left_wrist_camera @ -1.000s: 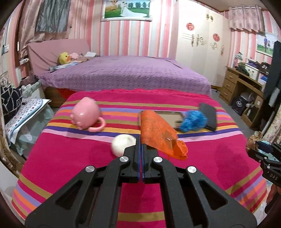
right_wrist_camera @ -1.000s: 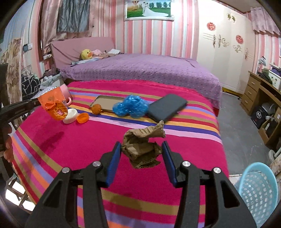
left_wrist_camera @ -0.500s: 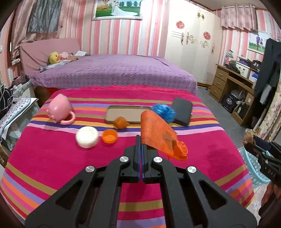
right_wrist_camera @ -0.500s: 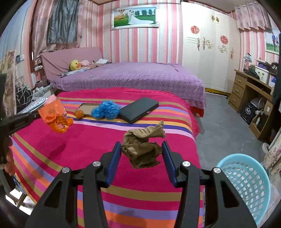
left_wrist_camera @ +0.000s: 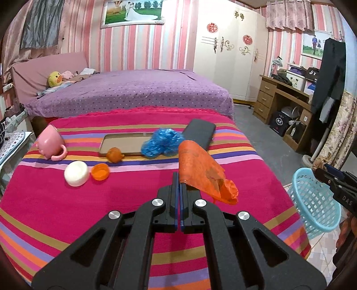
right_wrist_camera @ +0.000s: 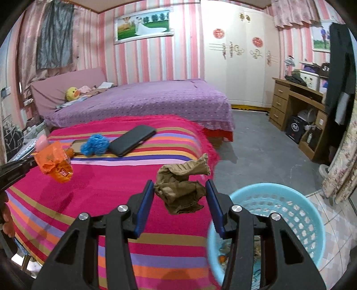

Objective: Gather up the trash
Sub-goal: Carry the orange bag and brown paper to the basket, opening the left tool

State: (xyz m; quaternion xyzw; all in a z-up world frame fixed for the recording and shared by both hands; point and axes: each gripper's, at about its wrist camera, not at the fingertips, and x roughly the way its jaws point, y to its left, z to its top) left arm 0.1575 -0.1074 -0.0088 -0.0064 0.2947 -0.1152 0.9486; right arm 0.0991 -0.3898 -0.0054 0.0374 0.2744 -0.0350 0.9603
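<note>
While my left gripper [left_wrist_camera: 179,178], pressed together, pinches a crinkled orange snack wrapper [left_wrist_camera: 202,172] whose long axis slants toward the frame's lower right, my right gripper [right_wrist_camera: 179,193] clamps a crumpled brown paper wad [right_wrist_camera: 180,187] at frame centre, left of the blue basket [right_wrist_camera: 290,200].

basket [right_wrist_camera: 279,196]: contents part-hidden by gripper | pink cup [right_wrist_camera: 42,141]: mostly hidden

Pink-and-white striped walls [left_wrist_camera: 138,44] carry a framed wedding picture [left_wrist_camera: 132,11]. A purple dotted bed [left_wrist_camera: 133,89] sits behind the striped pink surface [left_wrist_camera: 67,212]. A white wardrobe [left_wrist_camera: 229,49] and a wooden desk [left_wrist_camera: 281,96] line the grey floor [right_wrist_camera: 256,151].
</note>
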